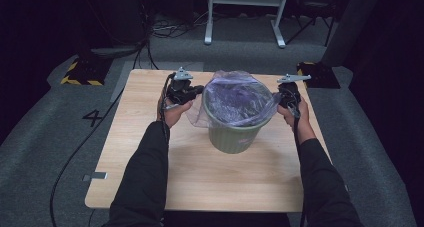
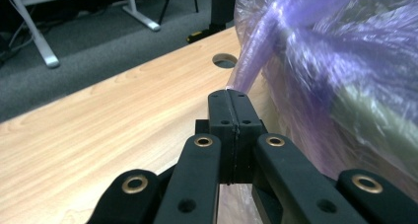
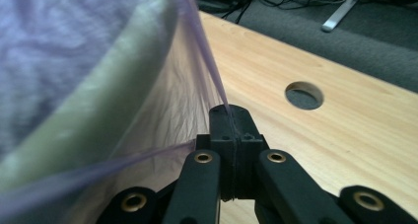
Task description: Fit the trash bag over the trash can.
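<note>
- Black sleeves [image 1: 145, 177] are seen nearest the camera in the high view, coming in from the bottom edge over the table [image 1: 200, 182].
- A green bin [image 1: 234, 132] is placed near the middle of the table, upright, and it is lined with a purple bag [image 1: 235, 94].
- The bag is spread over the rim of the bin and hangs down a little on the outside.
- The left gripper [image 1: 196, 90] is held just beside the left side of the bin; its jaws are closed fully, and a twisted edge of the bag [image 2: 251, 66] is pinched between the tips.
- The right gripper [image 1: 286, 98] is held at the right side of the bin; its jaws are closed also, and a thin fold of the bag [image 3: 209, 66] is clamped between them.
- A round hole [image 3: 304, 95] is seen in the table beyond the right gripper.
</note>
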